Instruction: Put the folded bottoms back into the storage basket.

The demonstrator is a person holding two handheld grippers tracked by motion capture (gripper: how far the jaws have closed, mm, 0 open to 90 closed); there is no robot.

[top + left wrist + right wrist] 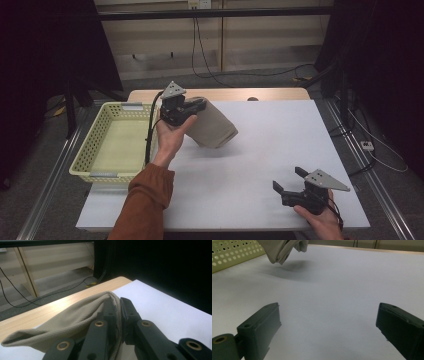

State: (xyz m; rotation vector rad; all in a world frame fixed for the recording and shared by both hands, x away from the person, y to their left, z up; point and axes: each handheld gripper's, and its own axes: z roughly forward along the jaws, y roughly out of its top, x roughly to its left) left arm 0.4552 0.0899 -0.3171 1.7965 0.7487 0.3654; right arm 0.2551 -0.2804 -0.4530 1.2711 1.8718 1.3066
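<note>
A beige cloth (212, 125) hangs folded above the white table top (260, 150), just right of the basket. My left gripper (197, 106) is shut on the cloth's upper edge and holds it off the table. In the left gripper view the cloth (72, 320) is pinched between the two black jaws of that gripper (117, 306). The cloth's lower corner (283, 250) dangles above its shadow in the right gripper view. My right gripper (287, 181) rests near the table's front right corner, open with nothing between its fingers (262, 327).
A pale yellow perforated basket (100, 150) stands at the table's left edge, with no contents. Its wall (234, 253) appears at the top left of the right gripper view. Cables trail on the floor behind and to the right of the table.
</note>
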